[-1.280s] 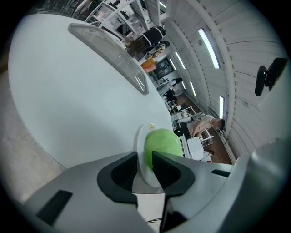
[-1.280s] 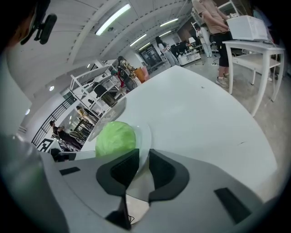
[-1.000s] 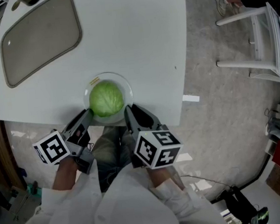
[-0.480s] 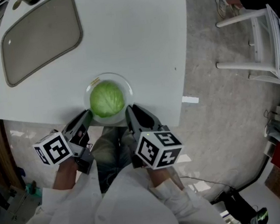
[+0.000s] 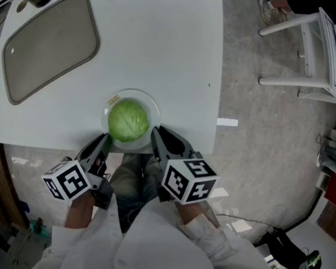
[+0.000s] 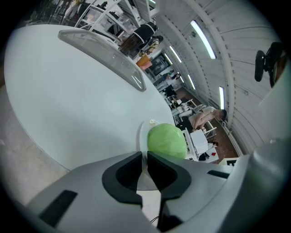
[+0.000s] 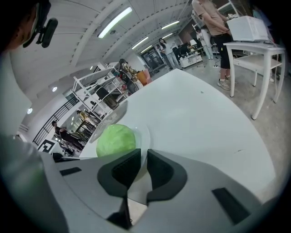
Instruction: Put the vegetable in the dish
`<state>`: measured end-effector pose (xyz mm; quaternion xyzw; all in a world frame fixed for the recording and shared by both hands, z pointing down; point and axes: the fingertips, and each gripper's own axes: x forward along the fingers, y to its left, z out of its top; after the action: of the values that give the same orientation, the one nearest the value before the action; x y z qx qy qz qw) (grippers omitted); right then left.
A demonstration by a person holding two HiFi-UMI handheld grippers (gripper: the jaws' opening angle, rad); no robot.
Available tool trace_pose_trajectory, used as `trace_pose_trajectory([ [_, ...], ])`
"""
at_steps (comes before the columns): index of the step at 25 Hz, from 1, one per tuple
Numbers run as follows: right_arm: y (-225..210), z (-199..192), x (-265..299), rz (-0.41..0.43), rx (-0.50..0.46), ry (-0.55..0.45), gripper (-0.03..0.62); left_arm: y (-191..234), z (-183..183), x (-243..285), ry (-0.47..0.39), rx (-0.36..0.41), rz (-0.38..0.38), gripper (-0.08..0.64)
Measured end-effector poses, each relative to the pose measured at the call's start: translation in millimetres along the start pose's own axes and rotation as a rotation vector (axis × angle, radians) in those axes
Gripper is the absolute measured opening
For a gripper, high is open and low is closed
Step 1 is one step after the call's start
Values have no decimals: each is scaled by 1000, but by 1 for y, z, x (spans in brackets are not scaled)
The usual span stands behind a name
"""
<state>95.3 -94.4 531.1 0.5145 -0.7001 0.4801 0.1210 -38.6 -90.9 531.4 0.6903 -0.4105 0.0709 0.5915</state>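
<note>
The green cabbage (image 5: 128,121) sits in the clear dish (image 5: 150,105) at the near edge of the white desk (image 5: 165,47). The left tongs (image 5: 101,142) and right tongs (image 5: 159,135) have just been closing and each now pinches the dish's near rim, with glass between the jaws. A shallow tray (image 5: 48,45) lies far left on the desk. To the right are a speckled grey floor (image 5: 271,150) and a white stand (image 5: 297,81).

Vegetable (image 5: 128,121): pale green. Dish (image 5: 151,107): clear, small yellow sticker at rim. Surface (image 5: 159,54): white. Tray (image 5: 48,45): beige, clear rim. Left gripper (image 5: 104,139), right gripper (image 5: 156,133): grey shells, black jaw pads, white cubes with black square markers. Sleeves (image 5: 139,253): white.
</note>
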Motion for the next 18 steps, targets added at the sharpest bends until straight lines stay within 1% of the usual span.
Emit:
trace_pose_trajectory([
  [6, 3, 4, -2, 18, -17, 6, 52, -5, 3, -3, -18, 11, 20, 37],
  [10, 5, 11, -2, 28, -25, 14, 52, -9, 7, -4, -31, 3, 21, 37],
  [14, 11, 26, -7, 40, -54, 11, 52, -19, 14, -7, -57, -9, 16, 37],
  [18, 22, 44, -5, 77, -79, 11, 52, -27, 28, -12, -94, -22, 16, 37],
])
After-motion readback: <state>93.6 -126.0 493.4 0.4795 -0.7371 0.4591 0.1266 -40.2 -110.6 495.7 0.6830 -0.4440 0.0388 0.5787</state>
